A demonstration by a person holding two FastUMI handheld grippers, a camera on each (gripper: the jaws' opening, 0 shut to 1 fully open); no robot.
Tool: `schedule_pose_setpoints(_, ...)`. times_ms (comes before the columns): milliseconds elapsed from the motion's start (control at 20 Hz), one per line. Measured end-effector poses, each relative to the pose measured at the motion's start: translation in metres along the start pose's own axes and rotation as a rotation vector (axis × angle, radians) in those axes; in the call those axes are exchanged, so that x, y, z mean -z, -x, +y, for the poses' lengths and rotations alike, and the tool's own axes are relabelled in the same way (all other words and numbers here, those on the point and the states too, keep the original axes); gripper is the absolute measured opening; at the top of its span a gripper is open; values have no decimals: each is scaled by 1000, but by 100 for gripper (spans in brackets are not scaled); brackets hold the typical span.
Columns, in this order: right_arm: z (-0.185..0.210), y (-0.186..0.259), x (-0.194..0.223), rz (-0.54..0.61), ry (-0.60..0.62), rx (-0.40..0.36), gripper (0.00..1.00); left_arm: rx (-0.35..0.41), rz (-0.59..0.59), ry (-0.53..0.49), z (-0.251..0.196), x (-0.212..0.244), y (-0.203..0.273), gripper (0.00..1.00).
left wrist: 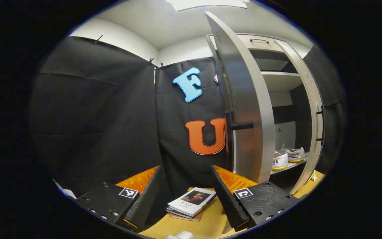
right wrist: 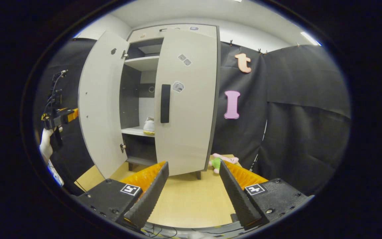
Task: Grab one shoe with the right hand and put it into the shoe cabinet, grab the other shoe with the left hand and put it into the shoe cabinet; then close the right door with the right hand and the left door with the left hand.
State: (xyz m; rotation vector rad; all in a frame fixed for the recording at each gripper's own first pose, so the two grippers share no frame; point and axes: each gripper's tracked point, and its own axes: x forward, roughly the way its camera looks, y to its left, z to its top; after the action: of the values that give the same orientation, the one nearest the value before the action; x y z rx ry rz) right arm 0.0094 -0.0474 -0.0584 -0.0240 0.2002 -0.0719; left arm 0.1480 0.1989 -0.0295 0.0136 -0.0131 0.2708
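Two shoes [left wrist: 285, 158] sit on a shelf right of centre in the left gripper view, inside the shoe cabinet [right wrist: 151, 99]. Left door [left wrist: 244, 109] ajar; right door [right wrist: 186, 103] nearly closed. Left tongs [left wrist: 186, 194] spread, empty, above books [left wrist: 191, 203] on the surface [right wrist: 191, 202]. Right tongs [right wrist: 192, 189] spread, empty.

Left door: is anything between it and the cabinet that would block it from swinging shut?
Nothing visible blocks it. The grey left door stands wide open; the white shoes sit back on the grey cabinet's shelf. The left gripper, fingers open, is on the door's outer side.
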Motion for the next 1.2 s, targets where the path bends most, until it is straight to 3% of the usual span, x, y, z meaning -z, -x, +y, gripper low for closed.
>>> schedule_pose_setpoints(300,-15,-6,3,9,4,-40,100,23,3,5,-41,-5,14,87)
schedule_pose_setpoints(500,-30,-8,1,12,-1,-64,100,90,6,18,-92,-9,24,87)
schedule_pose_setpoints(550,-35,-10,0,11,0,-67,100,102,10,17,-104,-11,24,100)
schedule_pose_setpoints(600,-41,-11,0,10,2,-70,100,115,17,20,-116,-10,23,99)
schedule_pose_setpoints(650,-47,-12,-1,9,3,-72,100,127,25,30,-126,-10,22,87)
schedule_pose_setpoints(700,-52,-14,0,10,2,-73,100,143,32,43,-139,-12,24,99)
schedule_pose_setpoints(750,-57,-15,0,11,-2,-77,97,150,31,52,-148,-17,26,93)
schedule_pose_setpoints(800,-60,-15,0,12,-9,-79,100,153,29,54,-154,-19,26,100)
schedule_pose_setpoints(950,-65,-12,-5,-1,-17,-91,100,167,23,43,-166,-25,35,96)
schedule_pose_setpoints(1000,-67,-12,-7,-7,-17,-91,96,170,24,43,-170,-25,38,89)
schedule_pose_setpoints(1050,-67,-12,-9,-12,-18,-93,96,173,29,42,-172,-25,42,96)
schedule_pose_setpoints(1200,-60,-10,-13,-21,-28,-111,100,181,33,25,-176,-25,53,96)
